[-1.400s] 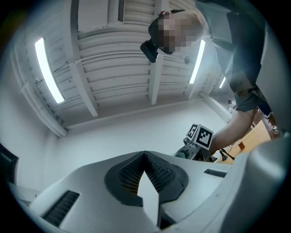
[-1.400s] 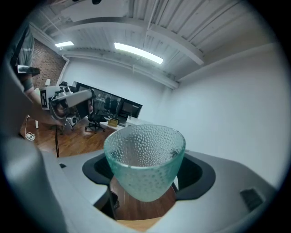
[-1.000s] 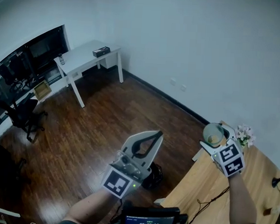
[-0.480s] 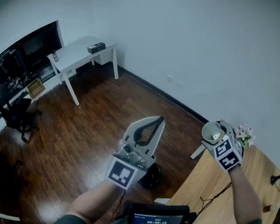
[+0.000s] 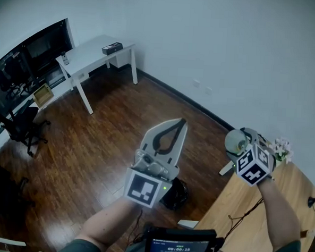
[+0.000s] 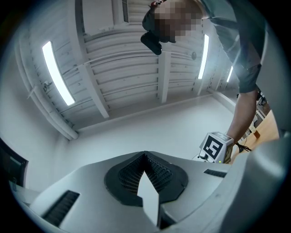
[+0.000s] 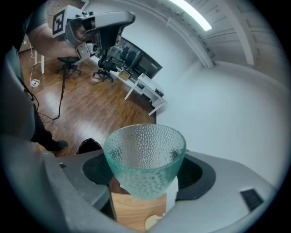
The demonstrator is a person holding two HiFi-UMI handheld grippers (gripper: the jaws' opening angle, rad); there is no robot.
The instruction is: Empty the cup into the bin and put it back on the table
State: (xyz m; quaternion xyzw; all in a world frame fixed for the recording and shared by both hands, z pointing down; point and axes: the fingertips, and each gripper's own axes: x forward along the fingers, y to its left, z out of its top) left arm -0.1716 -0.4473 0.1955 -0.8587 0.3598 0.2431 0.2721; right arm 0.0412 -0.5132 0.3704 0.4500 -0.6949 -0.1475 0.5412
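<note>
A clear greenish cup (image 5: pixel 234 140) of dimpled glass hangs over the near-left corner of the wooden table (image 5: pixel 247 219). My right gripper (image 5: pixel 241 143) is shut on it. The cup lies tilted, its mouth turned left. In the right gripper view the cup (image 7: pixel 144 157) sits between both pads of that gripper (image 7: pixel 145 175), and I see nothing inside it. A low dark object (image 5: pixel 175 193), perhaps the bin, stands on the floor beside the table; it also shows as a black shape (image 7: pixel 89 145) there. My left gripper (image 5: pixel 177 122) is raised mid-air, jaws shut and empty, tips (image 6: pixel 146 157) together.
A white desk (image 5: pixel 93 52) with a black box (image 5: pixel 113 48) stands at the back left beside dark screens (image 5: pixel 34 48) and an office chair (image 5: pixel 21 128). Flowers (image 5: pixel 281 149) and a cable (image 5: pixel 236 223) are on the wooden table. A small screen (image 5: pixel 177 249) sits below.
The right gripper has rolled, turning the cup from mouth-up onto its side and drifting slightly left. The left gripper has risen a little and shifted right, still shut.
</note>
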